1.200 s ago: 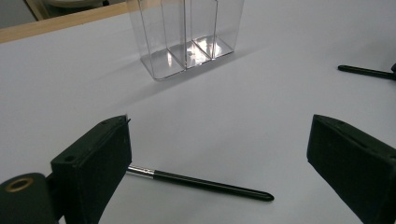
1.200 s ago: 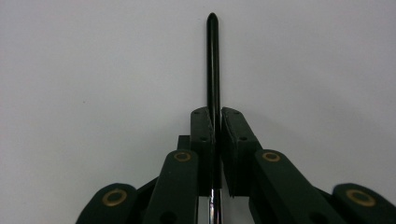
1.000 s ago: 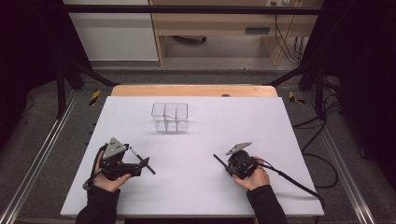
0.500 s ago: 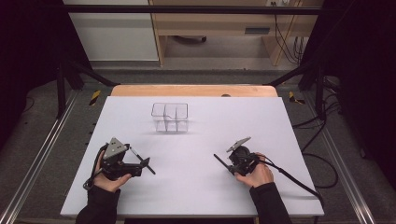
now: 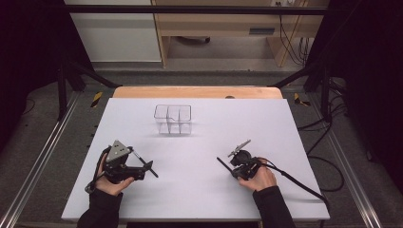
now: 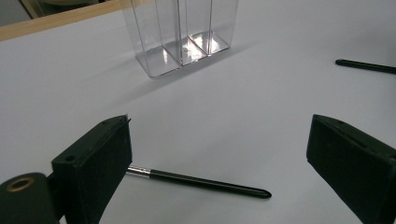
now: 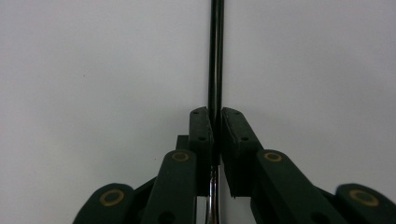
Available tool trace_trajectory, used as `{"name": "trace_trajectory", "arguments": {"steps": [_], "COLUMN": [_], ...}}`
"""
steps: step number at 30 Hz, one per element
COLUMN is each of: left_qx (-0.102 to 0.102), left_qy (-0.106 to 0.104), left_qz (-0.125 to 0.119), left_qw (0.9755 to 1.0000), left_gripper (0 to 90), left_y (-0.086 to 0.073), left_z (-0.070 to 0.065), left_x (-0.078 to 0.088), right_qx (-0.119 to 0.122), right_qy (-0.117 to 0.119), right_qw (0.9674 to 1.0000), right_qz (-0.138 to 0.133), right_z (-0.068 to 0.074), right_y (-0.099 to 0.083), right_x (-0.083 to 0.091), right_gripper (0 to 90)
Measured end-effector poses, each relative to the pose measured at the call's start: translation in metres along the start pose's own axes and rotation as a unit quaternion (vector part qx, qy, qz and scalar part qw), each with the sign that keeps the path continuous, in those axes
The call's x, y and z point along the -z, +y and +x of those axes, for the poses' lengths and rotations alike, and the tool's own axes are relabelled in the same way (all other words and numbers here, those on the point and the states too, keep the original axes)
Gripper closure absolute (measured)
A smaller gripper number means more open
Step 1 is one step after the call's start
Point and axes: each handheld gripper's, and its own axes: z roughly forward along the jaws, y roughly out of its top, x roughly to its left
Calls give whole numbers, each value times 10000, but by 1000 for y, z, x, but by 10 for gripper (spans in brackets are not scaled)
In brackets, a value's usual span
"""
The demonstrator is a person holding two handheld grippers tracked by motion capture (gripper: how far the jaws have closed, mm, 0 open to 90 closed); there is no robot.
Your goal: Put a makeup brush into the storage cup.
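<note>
A white table (image 5: pixel 199 199) spans the centre of the high view. A clear divided container (image 5: pixel 173 118) stands upper centre. At lower left, the left gripper (image 6: pixel 219 158) has its jaws wide apart over a black pen (image 6: pixel 201 180) lying flat. At lower right, the right gripper (image 7: pixel 216 126) has just been closing and is clamped on a second black pen (image 7: pixel 215 56).

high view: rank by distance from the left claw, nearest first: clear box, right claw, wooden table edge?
1. Right claw: to the right of the left claw, same near row.
2. Clear box: mid-table, farther back.
3. Wooden table edge: at the far side.
</note>
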Motion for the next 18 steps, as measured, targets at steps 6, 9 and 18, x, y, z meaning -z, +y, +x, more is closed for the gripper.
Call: {"name": "trace_trajectory", "arguments": {"steps": [6,9,18], "left_qx": [-20,-30,-39], "left_qy": [-7,-10,-21], "left_qz": [16,21,-4], "left_qw": [10000,10000,10000], "left_gripper": [60,60,61], "left_y": [0,0,1], "left_z": [0,0,-2], "left_x": [0,0,0], "right_qx": [3,5,-45], "right_qy": [21,19,135], "right_qw": [10000,10000,9997], "right_qz": [13,10,-220], "right_z": [-1,-1,-3], "right_y": [1,1,1], "right_x": [0,0,10], "right_gripper": [843,844,844]}}
